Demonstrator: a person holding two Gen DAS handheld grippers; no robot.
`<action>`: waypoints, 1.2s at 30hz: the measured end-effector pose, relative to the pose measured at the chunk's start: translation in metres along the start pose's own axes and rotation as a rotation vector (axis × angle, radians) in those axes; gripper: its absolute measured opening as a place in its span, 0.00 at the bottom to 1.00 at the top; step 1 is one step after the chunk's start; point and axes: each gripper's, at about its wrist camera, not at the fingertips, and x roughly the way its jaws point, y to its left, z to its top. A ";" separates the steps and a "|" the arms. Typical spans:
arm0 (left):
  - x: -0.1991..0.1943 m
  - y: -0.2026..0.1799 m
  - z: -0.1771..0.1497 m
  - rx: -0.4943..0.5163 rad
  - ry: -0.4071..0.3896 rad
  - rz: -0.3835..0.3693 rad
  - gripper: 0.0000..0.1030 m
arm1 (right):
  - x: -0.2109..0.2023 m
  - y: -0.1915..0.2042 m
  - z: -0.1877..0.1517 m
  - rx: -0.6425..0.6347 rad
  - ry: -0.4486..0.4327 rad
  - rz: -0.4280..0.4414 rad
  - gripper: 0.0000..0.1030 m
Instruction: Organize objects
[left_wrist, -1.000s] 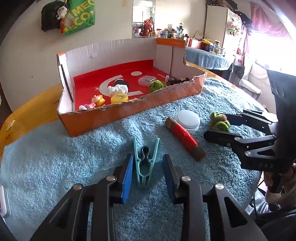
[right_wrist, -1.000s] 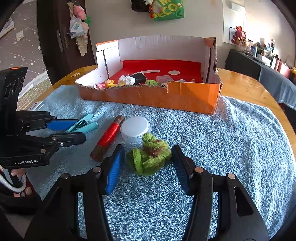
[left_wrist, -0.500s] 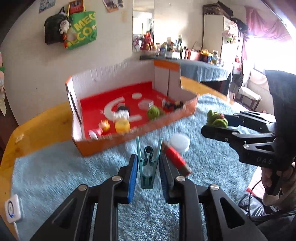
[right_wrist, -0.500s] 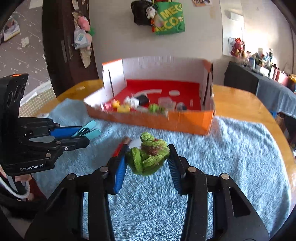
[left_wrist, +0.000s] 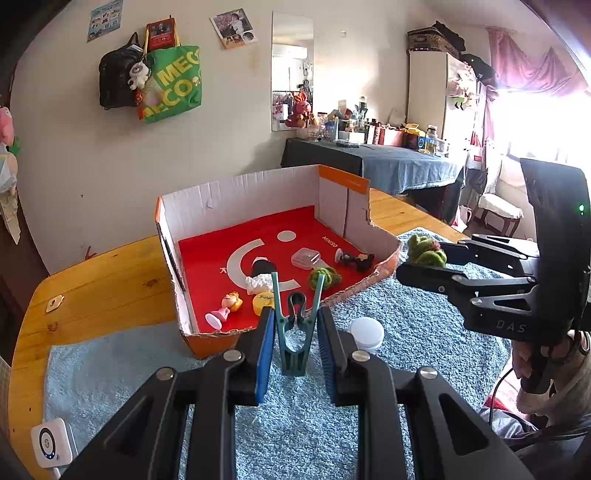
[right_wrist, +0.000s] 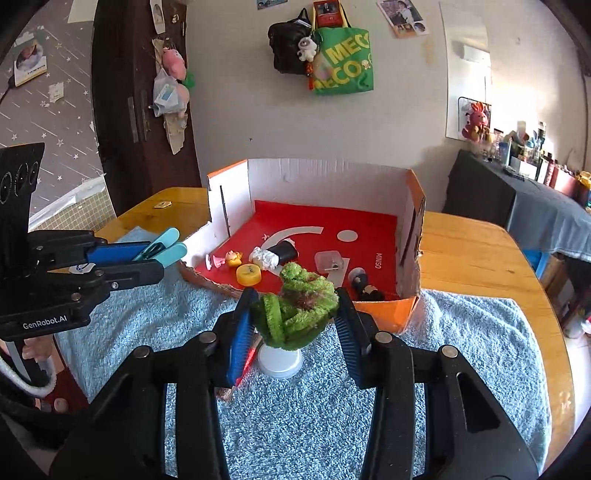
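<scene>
We are holding a teal clothespin (left_wrist: 295, 332) in the left gripper (left_wrist: 295, 341), jaws nearly closed, blue pads pinching its legs, lifted above the blue towel (left_wrist: 424, 317). Our right gripper (right_wrist: 293, 325) is clamping a green fuzzy bundle (right_wrist: 295, 310), jaws narrowly parted around it, off the towel. Below it we are seeing a white lid (right_wrist: 279, 360) and a red stick (right_wrist: 248, 360) lying on the towel. Beyond, the cardboard box (right_wrist: 384, 314) is holding small toys on its red floor.
</scene>
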 end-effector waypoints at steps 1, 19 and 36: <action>0.001 0.001 0.001 -0.001 0.002 -0.002 0.23 | 0.001 -0.001 0.001 0.000 0.002 0.000 0.39; 0.073 0.025 0.055 0.043 0.077 0.068 0.23 | 0.060 -0.021 0.058 -0.072 0.077 -0.032 0.39; 0.166 0.064 0.067 0.072 0.292 0.173 0.23 | 0.176 -0.052 0.097 -0.101 0.393 -0.068 0.39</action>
